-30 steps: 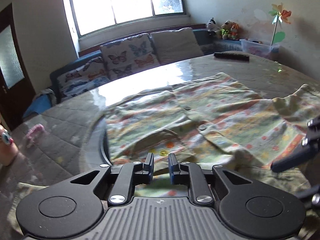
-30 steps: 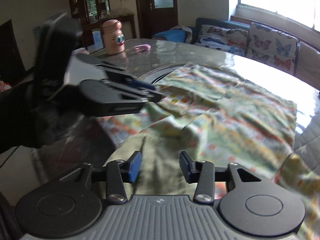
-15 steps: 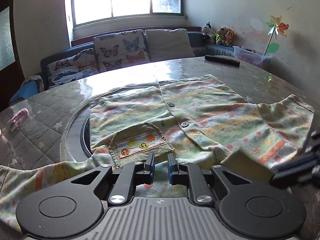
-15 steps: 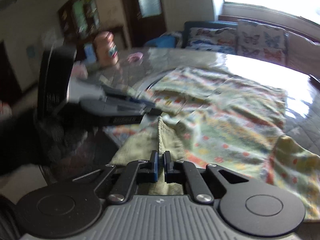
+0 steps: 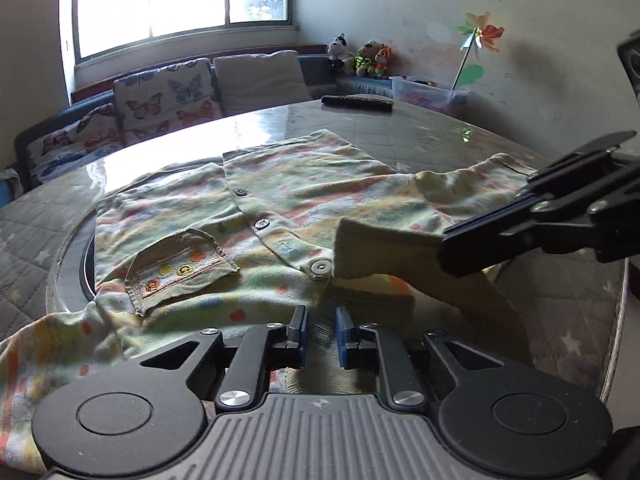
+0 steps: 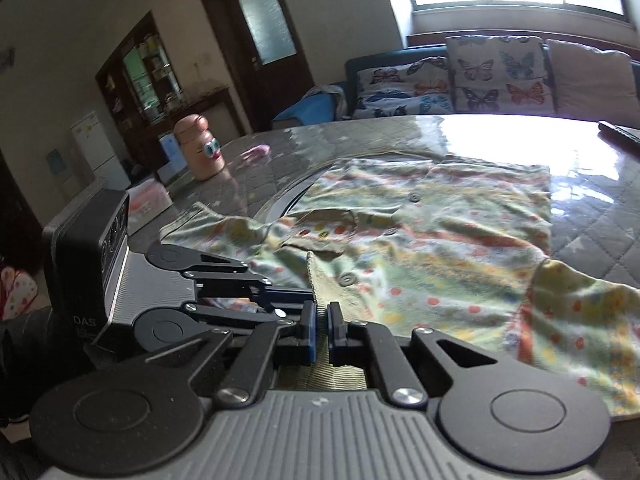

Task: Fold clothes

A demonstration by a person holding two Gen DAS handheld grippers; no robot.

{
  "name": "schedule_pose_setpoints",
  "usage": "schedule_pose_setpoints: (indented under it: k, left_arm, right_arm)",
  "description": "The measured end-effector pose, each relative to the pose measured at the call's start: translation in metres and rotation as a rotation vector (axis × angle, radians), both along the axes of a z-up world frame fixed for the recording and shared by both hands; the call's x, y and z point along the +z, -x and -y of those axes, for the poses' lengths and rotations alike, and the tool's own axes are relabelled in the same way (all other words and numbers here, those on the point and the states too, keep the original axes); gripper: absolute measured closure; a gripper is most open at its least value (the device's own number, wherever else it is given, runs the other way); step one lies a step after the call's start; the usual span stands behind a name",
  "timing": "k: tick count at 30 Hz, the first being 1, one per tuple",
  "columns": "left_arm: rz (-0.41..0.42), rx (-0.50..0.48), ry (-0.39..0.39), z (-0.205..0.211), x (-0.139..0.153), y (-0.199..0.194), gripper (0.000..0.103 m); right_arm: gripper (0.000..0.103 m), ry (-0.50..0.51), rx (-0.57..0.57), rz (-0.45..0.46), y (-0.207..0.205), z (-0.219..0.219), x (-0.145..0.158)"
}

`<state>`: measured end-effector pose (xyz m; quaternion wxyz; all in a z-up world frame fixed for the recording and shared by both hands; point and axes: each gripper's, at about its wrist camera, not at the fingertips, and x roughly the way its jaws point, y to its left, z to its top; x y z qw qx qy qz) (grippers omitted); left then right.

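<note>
With both grippers' fingers pinching the shirt's (image 5: 304, 184) collar (olive corduroy) — left gripper (image 5: 320, 330), right gripper (image 6: 319, 330) — the fold seems just beginning; next, carry that edge toward the pocket (image 5: 182, 266).

Left tool (image 5: 320, 330) fingers slightly parted, right tool (image 6: 319, 326) pinched — tips close together

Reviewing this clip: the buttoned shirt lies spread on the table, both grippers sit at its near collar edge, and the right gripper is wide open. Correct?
Not quite. The right gripper is shut on the olive collar, as the right wrist view shows. The rest holds: the shirt lies spread on the table, and the left gripper sits at the same near edge.
</note>
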<state>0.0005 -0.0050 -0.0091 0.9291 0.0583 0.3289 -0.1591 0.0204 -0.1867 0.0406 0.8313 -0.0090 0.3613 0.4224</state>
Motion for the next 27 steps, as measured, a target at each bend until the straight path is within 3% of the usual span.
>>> schedule_pose_setpoints:
  k: [9,14,21,27]
  left_arm:
    - [-0.001,0.017,0.040,-0.021,0.010,0.025,0.084]
    - [0.026,0.049,0.062,-0.035,0.020,0.043,0.083]
    - [0.075,0.136,0.085,-0.055,0.038,0.051,0.083]
    - [0.065,0.080,0.089,-0.034,0.034,0.038,0.083]
  right_arm:
    - [0.090,0.007,0.098,-0.011,0.004,-0.015,-0.003]
    - [0.087,-0.015,0.071,0.020,-0.005,-0.016,-0.001]
    - [0.086,0.116,0.073,0.033,-0.014,-0.035,-0.031]
    - [0.082,0.198,0.124,0.143,0.007,-0.046,-0.039]
